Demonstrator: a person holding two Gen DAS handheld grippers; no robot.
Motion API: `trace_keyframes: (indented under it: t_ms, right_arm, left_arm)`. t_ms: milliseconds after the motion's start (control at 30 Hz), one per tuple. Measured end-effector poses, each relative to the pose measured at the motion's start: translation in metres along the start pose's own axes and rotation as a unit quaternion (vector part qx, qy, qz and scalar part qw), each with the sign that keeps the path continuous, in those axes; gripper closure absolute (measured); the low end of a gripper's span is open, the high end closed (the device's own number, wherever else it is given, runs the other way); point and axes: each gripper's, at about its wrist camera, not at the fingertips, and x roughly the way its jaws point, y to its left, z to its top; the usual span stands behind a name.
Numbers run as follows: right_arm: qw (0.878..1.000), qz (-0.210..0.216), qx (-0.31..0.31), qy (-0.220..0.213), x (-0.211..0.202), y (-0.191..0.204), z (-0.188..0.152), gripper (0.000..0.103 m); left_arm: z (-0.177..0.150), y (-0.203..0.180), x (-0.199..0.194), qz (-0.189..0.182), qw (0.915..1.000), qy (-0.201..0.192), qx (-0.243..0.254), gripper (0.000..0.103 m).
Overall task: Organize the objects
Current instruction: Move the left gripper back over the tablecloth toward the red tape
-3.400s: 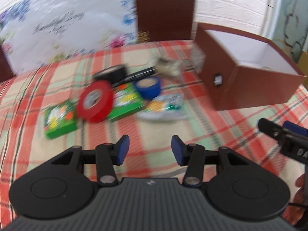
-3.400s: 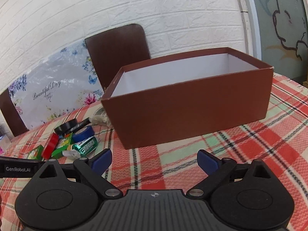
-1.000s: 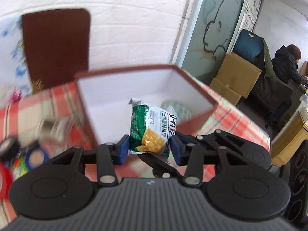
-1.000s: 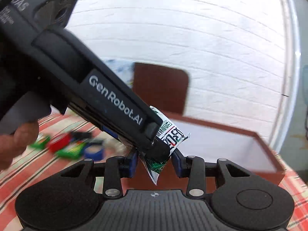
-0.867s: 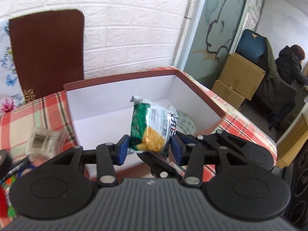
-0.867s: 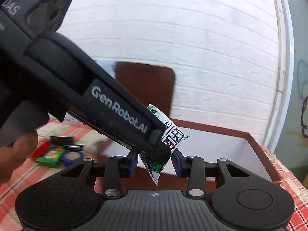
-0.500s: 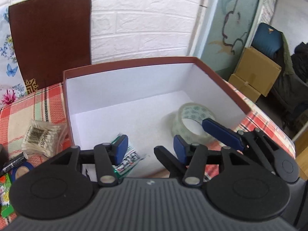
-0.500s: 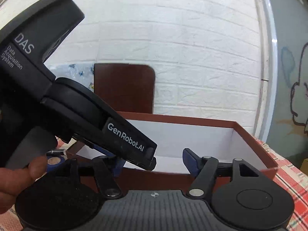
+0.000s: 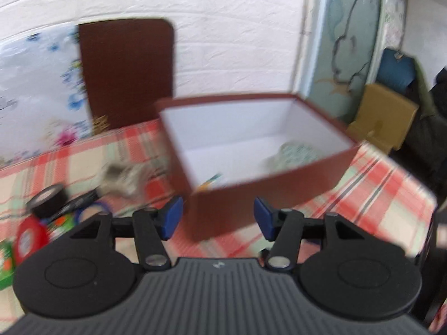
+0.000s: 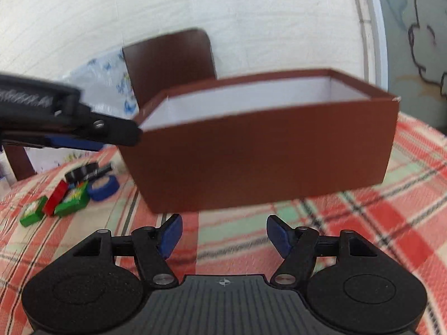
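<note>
A plaid tablecloth (image 10: 363,209) under a white brick wall carries the brown box (image 10: 265,150), already holding a tape roll (image 9: 296,153) and a packet corner. Left gripper (image 9: 218,217) and right gripper (image 10: 223,233) both hang spread and empty. Judged between placements: next comes a pick from the loose pile (image 10: 69,192) left of the box; the box wall stands near that path.

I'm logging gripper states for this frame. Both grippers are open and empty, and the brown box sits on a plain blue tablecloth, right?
Not quite. The left gripper and the right gripper are open and empty, but the brown box sits on a red, green and cream plaid tablecloth, not a plain blue one. The right wrist view shows it clearly.
</note>
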Motion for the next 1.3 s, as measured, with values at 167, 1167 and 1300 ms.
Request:
trace_keyframes:
  t_ms: [167, 1167, 1300]
  right_arm:
    - [0.999, 0.001, -0.034, 0.03, -0.004, 0.018, -0.02, 0.033]
    - [0.931, 0.124, -0.342, -0.012, 0.062, 0.237, -0.018, 0.029]
    - [0.918, 0.117, -0.378, -0.025, 0.087, 0.266, -0.019, 0.025]
  left_arm:
    - [-0.042, 0.041, 0.004, 0.036, 0.9964, 0.055, -0.053, 0.045]
    - [-0.151, 0.255, -0.079, 0.235, 0.9498, -0.043, -0.202, 0.023]
    - [-0.152, 0.256, -0.078, 0.229, 0.9495, -0.048, -0.209, 0.021]
